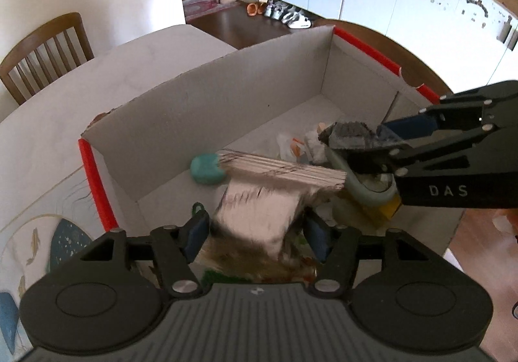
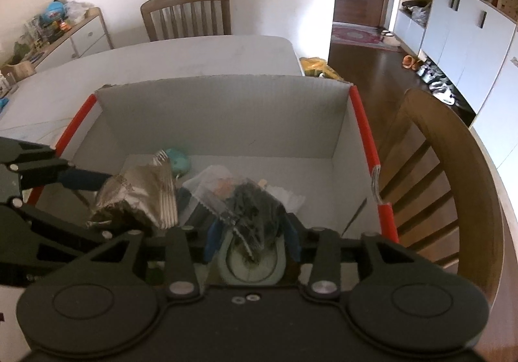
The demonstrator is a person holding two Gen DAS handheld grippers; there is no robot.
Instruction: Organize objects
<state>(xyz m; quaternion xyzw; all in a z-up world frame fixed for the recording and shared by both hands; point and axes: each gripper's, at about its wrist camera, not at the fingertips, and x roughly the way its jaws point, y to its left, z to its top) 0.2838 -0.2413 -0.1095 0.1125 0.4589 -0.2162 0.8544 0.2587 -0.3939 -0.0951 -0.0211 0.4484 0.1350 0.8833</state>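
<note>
Item 1: cardboard box (image 1: 226, 96), white inside w/ red edge strips, on the pale surface (image 1: 106, 77); fills centre of both views.

Item 2: silver foil pouch (image 1: 259, 210), held over the box interior, lower centre of left-wrist view, centre-left in right-wrist view. Left claw (image 1: 255, 232) clamped on its lower part, blue pads pressing from both sides. Judged light, crinkly, slick; crimped top seam is the stiffest bit (best hold: flat body just below seam, across the width, not the corners).

Item 3: dark crinkled packet (image 2: 255, 216) w/ serrated edge, lower centre of right-wrist view. Right claw (image 2: 252, 242) closed on it, above a pale green roll-like object (image 2: 252, 265). Soft, prob. near weightless; thin film could slip or tear if pinched at the edge only.

Item 4: box contents, loose: teal rounded object (image 1: 207, 168) near the left wall; clear plastic bag (image 2: 210, 181) w/ orange bits; white scraps. Exact nature unclear (blur).

Surrounds: wooden chair (image 2: 187, 12) past the surface, upper centre of right-wrist view.
</note>
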